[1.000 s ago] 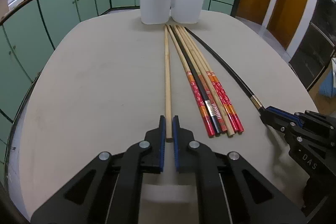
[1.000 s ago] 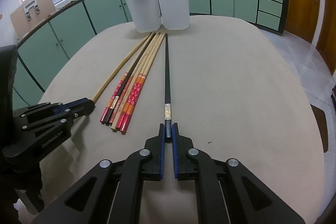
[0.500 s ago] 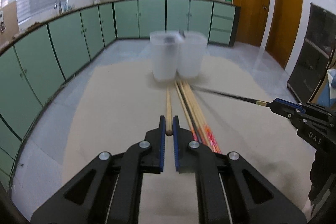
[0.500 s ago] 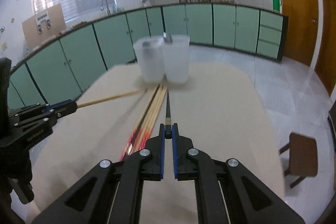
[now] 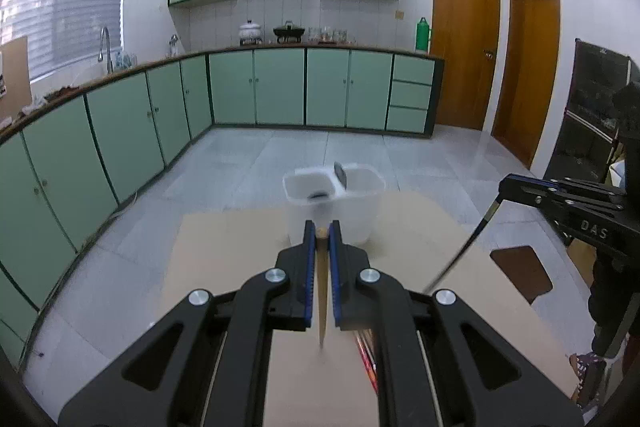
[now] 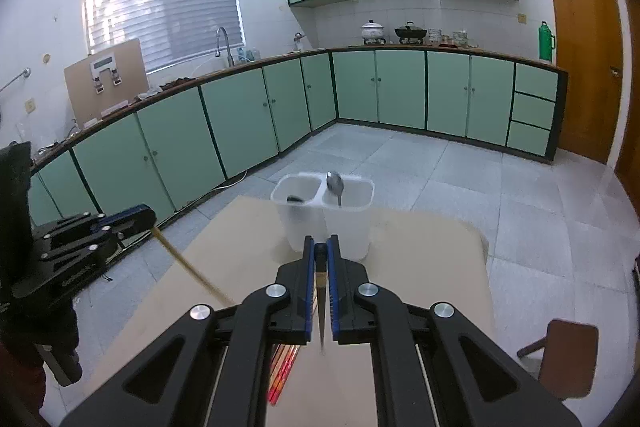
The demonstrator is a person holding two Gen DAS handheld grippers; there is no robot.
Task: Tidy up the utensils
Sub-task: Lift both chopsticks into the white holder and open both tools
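Note:
My left gripper (image 5: 321, 227) is shut on a plain wooden chopstick (image 5: 322, 301), lifted and hanging down over the table (image 5: 224, 255). My right gripper (image 6: 320, 243) is shut on a black chopstick (image 6: 321, 307), also lifted with its tip hanging down. Each held stick shows from the other camera: the black chopstick (image 5: 464, 255) and the wooden chopstick (image 6: 192, 273). Two white plastic holders (image 5: 334, 203) stand side by side at the table's far end; the right holder (image 6: 348, 215) has a spoon (image 6: 335, 185) in it. Red patterned chopsticks (image 6: 282, 371) lie on the table under the grippers.
A brown stool (image 6: 560, 363) stands on the floor right of the table. Green kitchen cabinets (image 5: 280, 91) run along the walls beyond the table. The table's far edge is just behind the holders.
Both grippers have lifted their chopsticks off the table and risen high. The sticks went from lying flat to hanging downward. The other chopsticks stayed on the table.

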